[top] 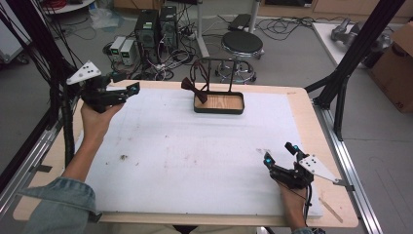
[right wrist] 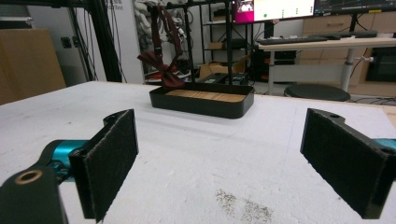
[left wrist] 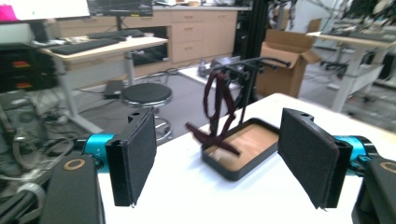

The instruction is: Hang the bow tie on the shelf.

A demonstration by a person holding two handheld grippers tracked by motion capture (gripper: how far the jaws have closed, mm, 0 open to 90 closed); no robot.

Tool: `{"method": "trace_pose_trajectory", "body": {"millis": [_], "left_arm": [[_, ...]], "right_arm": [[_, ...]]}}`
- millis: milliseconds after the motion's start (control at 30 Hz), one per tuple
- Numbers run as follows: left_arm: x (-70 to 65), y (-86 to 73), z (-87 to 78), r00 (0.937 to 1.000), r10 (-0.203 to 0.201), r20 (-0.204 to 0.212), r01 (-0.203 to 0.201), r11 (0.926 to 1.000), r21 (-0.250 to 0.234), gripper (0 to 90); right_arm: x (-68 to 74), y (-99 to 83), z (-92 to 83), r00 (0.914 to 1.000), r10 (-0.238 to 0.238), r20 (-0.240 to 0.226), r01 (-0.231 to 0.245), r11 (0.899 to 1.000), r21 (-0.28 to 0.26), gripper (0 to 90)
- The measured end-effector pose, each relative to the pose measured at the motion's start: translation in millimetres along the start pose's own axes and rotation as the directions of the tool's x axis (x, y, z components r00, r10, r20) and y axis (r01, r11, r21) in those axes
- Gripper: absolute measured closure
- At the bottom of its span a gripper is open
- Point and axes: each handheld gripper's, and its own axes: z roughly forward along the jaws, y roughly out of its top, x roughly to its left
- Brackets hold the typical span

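Observation:
A dark red bow tie point(top: 191, 88) hangs by its strap from a black rack that rises over a black tray with a wooden floor point(top: 219, 104) at the table's far middle. The bow rests on the tray's left rim point(left wrist: 212, 140) point(right wrist: 161, 70). My left gripper point(top: 127, 89) is held above the far left corner, open and empty, pointing toward the tray point(left wrist: 243, 156). My right gripper point(top: 278, 153) sits low over the near right of the white pad, open and empty, facing the tray point(right wrist: 201, 100).
A white foam pad point(top: 195, 151) covers most of the wooden table. Black frame posts point(top: 358, 51) stand at both sides. A stool point(top: 242, 46), computers and cables lie on the floor beyond the far edge. A cardboard box point(top: 397, 68) sits at the right.

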Motion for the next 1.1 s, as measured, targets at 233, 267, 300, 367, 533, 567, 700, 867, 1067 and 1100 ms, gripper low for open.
{"method": "trace_pose_trajectory", "body": {"millis": [233, 267, 300, 367, 533, 567, 700, 867, 1067, 1100], "left_arm": [[-6.4, -18.9, -40.6, 0.9996, 0.010, -0.028, -0.010, 0.9999, 0.002, 25.8], [-7.6, -22.0, -46.2, 0.9993, 0.010, -0.036, -0.010, 0.9999, -0.001, 25.5], [-8.7, -25.1, -51.6, 0.9988, 0.014, -0.046, -0.014, 0.9999, -0.004, 25.0], [-10.2, -30.8, -60.7, 0.9981, 0.014, -0.060, -0.015, 0.9998, -0.012, 24.2], [-11.4, -48.6, -81.8, 0.9958, -0.019, -0.089, 0.016, 0.9991, -0.038, 22.8], [-11.3, -52.7, -85.8, 0.9951, -0.025, -0.096, 0.022, 0.9990, -0.038, 22.7], [-12.0, -64.7, -94.2, 0.9925, -0.041, -0.115, 0.037, 0.9988, -0.031, 22.6], [-17.1, -82.5, -99.4, 0.9891, -0.034, -0.143, 0.033, 0.9994, -0.009, 22.0], [-28.7, -106.3, -103.2, 0.9840, -0.007, -0.178, 0.010, 0.9997, 0.021, 22.0], [-30.6, -109.9, -103.9, 0.9826, -0.003, -0.186, 0.008, 0.9997, 0.025, 22.1]], "right_arm": [[0.3, 0.0, 0.5, 1.0000, -0.003, 0.006, 0.003, 1.000, 0.003, 10.3], [0.3, 0.0, 0.6, 1.0000, -0.003, 0.007, 0.003, 1.000, 0.002, 10.3], [0.3, 0.0, 0.5, 1.0000, -0.003, 0.007, 0.003, 1.000, 0.003, 10.3], [0.3, 0.0, 0.5, 1.0000, -0.005, 0.008, 0.005, 1.000, 0.004, 10.3], [0.6, 0.1, 0.8, 0.9999, -0.007, 0.008, 0.007, 1.000, 0.006, 10.3], [0.6, 0.1, 0.8, 0.9999, -0.007, 0.008, 0.007, 1.000, 0.006, 10.3], [0.6, 0.1, 0.9, 0.9999, -0.007, 0.008, 0.007, 1.000, 0.006, 10.3], [0.6, 0.0, 0.9, 0.9999, -0.008, 0.009, 0.008, 1.000, 0.006, 10.3], [1.0, 0.0, 0.8, 0.9999, -0.007, 0.009, 0.007, 1.000, 0.009, 10.3], [1.0, 0.0, 0.8, 0.9999, -0.007, 0.009, 0.007, 1.000, 0.010, 10.3]]}}
